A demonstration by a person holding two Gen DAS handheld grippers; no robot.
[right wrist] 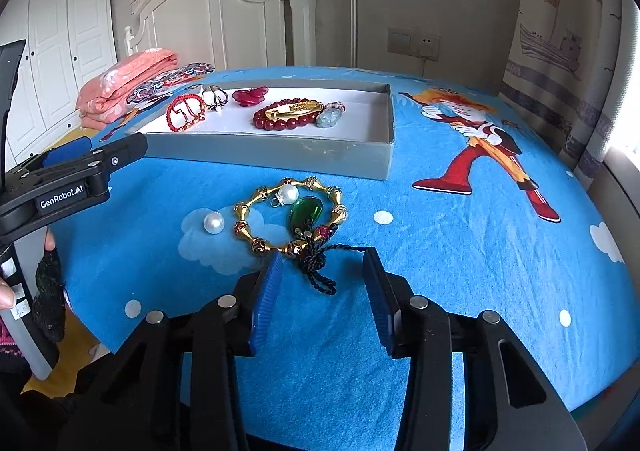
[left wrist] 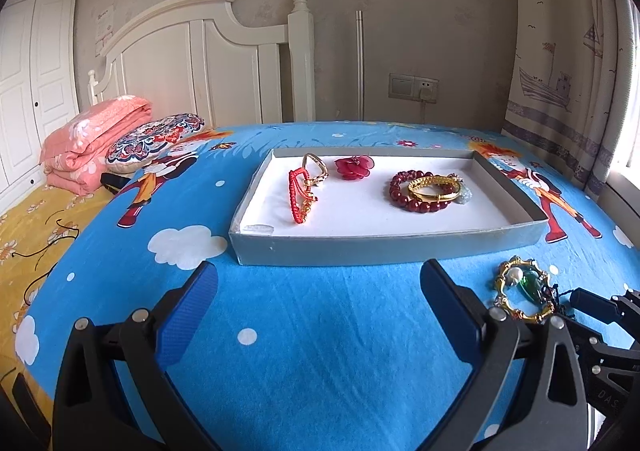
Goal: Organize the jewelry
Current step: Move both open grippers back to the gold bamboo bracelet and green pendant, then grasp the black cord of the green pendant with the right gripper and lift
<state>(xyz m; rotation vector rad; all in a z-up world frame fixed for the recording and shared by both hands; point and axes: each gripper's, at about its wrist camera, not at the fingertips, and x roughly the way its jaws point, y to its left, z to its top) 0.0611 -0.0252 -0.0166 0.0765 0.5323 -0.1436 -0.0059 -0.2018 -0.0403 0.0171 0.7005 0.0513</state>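
A grey tray [left wrist: 384, 249] with a white floor lies on the blue bedsheet. It holds a red cord bracelet [left wrist: 300, 191], a red flower [left wrist: 354, 167], a red bead bracelet [left wrist: 420, 207], a gold bangle [left wrist: 434, 189] and a pale pendant [right wrist: 330, 116]. In front of the tray lie a gold bead bracelet [right wrist: 288, 219], a loose pearl [right wrist: 213, 223], and a green pendant [right wrist: 306, 213] on a dark knotted cord [right wrist: 318, 275]. My right gripper [right wrist: 323, 255] is open, and the cord's knot lies between its blue pads, untouched. My left gripper [left wrist: 320, 283] is wide open over bare sheet.
A folded pink quilt [left wrist: 96, 139] and a patterned pillow [left wrist: 156, 141] sit at the far left by the white headboard [left wrist: 208, 51]. A curtain [left wrist: 568, 71] hangs on the right. One finger of my left gripper [right wrist: 120, 155] reaches in beside the tray.
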